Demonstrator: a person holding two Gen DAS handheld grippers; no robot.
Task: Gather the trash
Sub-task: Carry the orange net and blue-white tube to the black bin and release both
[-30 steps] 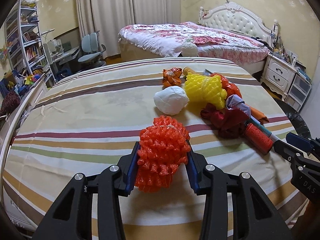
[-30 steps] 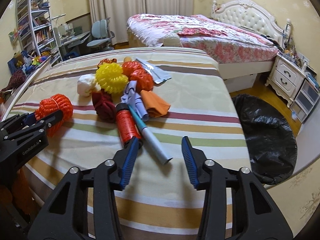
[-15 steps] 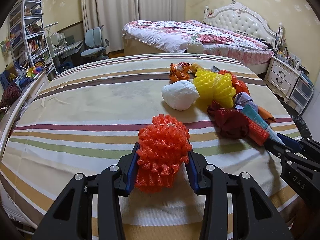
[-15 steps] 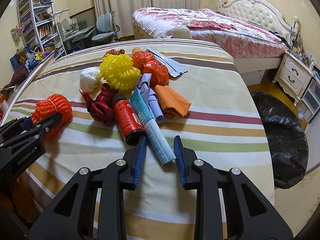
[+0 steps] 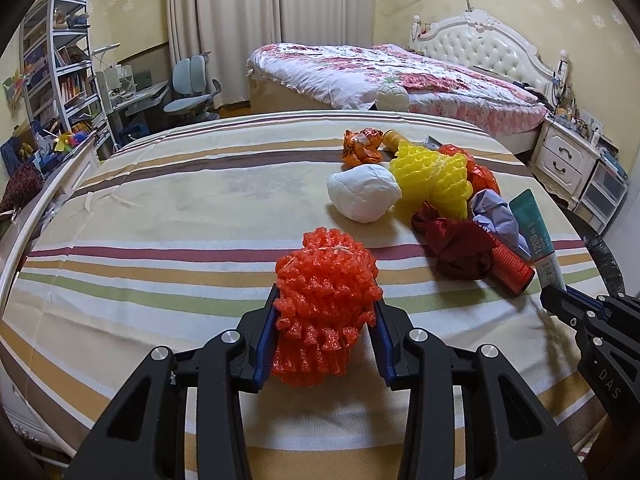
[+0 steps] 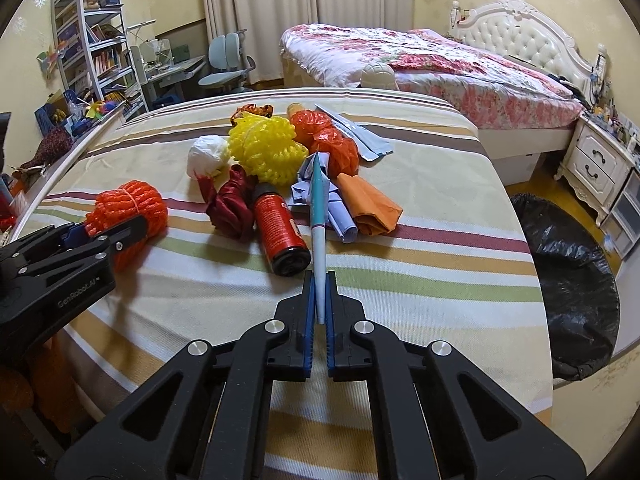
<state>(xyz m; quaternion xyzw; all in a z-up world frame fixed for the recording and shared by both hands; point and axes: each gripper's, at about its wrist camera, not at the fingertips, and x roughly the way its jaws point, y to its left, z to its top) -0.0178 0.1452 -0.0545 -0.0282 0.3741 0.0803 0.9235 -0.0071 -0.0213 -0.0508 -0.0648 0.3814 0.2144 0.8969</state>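
Both hand-held grippers at the moment of pickup over a striped tablecloth (image 6: 420, 184). The left gripper (image 5: 326, 322) is clamped on a crumpled ball of orange-red foam fruit netting (image 5: 326, 300), its blue pads pressed into the ball's two flanks; the ball appears to sit on or barely above the cloth, though the fisheye view does not settle which. The right gripper (image 6: 319, 300) has just been closing, and its jaws now pinch the flat white tail of a teal-and-white squeeze tube (image 6: 318, 216), which points away from the camera with its far end resting on the pile.

The remaining trash lies just beyond: a red cylindrical spray can (image 6: 278, 232) just beside the tube, a dark red crumpled cloth (image 6: 232, 208), a yellow foam net (image 6: 266, 150), a white wad of plastic (image 6: 208, 156), a folded orange paper (image 6: 370, 206), lilac crumpled paper (image 6: 338, 216) and a second orange net (image 6: 328, 140). A bin lined with a black plastic bag (image 6: 568, 280) stands on the floor off the table's right edge.

To do this step well, the tube is best lifted straight up by its tail before swinging right, so its far end clears the lilac paper and does not roll the can. The pinch on the thin crimp is narrow; a slow carry should keep the tube from pivoting or slipping out.
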